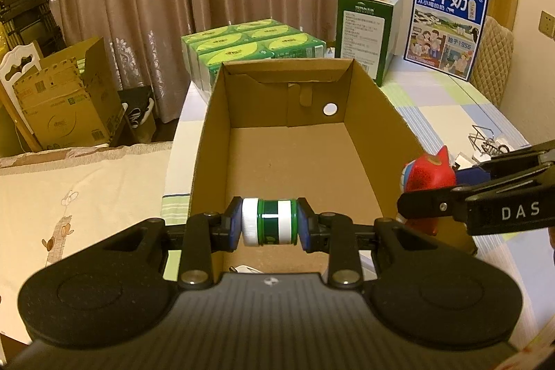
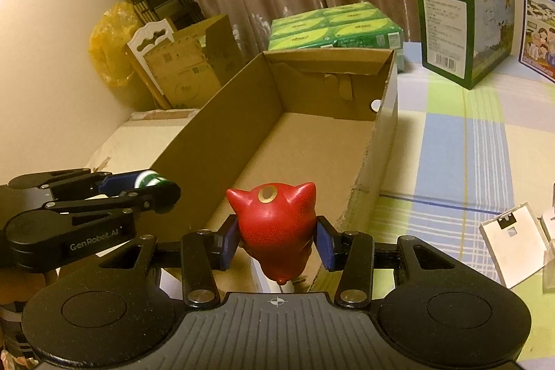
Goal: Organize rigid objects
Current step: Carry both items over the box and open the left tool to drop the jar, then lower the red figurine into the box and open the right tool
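A small green jar [image 1: 270, 222] with a white lid lies on its side, up in the air over the near end of the open brown box [image 1: 215, 113]. A red toy [image 2: 275, 231] with two pointy ears is up over the box's near right corner.

The desk [image 2: 447, 141] wears a checked cloth of pale blue, green and white. On it stands an open cardboard box [image 1: 374, 99], its long side running away from the cameras. Behind the box sit green packs [image 1: 249, 40], then a tall green carton [image 1: 367, 33] and a blue milk box [image 1: 447, 26] well to the right. Near the right edge lie wire clips [image 1: 485, 141] and what seem to be white plastic holders [image 2: 510, 252].
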The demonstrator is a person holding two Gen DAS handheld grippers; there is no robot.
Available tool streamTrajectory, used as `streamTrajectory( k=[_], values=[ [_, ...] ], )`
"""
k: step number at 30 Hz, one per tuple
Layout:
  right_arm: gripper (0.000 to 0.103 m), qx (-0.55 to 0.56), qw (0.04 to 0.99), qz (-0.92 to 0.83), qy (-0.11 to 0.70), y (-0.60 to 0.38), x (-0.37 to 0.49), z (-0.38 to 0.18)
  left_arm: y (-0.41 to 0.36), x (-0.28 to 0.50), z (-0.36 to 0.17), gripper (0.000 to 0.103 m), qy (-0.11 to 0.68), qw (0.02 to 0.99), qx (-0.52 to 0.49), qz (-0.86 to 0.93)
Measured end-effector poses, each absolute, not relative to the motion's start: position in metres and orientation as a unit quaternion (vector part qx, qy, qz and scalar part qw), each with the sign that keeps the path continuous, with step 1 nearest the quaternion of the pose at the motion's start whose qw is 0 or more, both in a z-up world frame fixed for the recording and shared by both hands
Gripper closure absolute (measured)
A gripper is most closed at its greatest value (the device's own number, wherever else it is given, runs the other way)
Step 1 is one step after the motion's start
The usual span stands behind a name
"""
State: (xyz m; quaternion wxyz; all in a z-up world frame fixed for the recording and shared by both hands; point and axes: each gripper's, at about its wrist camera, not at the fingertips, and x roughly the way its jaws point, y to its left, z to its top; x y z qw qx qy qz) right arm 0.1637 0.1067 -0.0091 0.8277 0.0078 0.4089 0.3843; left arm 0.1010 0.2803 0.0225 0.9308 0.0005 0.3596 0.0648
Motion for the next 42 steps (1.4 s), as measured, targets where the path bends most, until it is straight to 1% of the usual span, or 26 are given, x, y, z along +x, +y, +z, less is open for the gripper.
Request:
streamTrajectory(
  k=[4, 6, 34, 35, 37, 38, 42],
  values=[
    [0.060, 0.007, 0.826, 0.386, 0.411, 0.107, 0.162, -0.010, 0.279, 0.101, 0.022, 0.076, 0.358, 0.931, 0.005, 0.067],
    [0.060, 0.007, 0.826, 0.385, 0.411, 0.107, 0.162, -0.011, 0.280, 0.101, 0.024, 0.073, 0.355, 0.932, 0.006, 0.072],
    [0.060, 0.013, 0.826, 0.384, 0.411, 0.104, 0.162, -0.011, 0.283, 0.094, 0.033, 0.073, 0.345, 0.935, -0.003, 0.082],
    [0.059, 0.015, 0.826, 0.384, 0.411, 0.103, 0.162, -0.011, 0.283, 0.094, 0.034, 0.073, 0.345, 0.935, -0.004, 0.082],
    [0.054, 0.023, 0.830, 0.384, 0.404, 0.101, 0.162, -0.010, 0.283, 0.093, 0.034, 0.073, 0.344, 0.935, -0.004, 0.082],
    [0.053, 0.030, 0.833, 0.385, 0.397, 0.100, 0.161, -0.008, 0.283, 0.093, 0.035, 0.073, 0.343, 0.936, -0.004, 0.083],
    [0.052, 0.042, 0.842, 0.384, 0.377, 0.092, 0.160, 0.001, 0.282, 0.089, 0.037, 0.073, 0.341, 0.936, -0.005, 0.083]
  ],
)
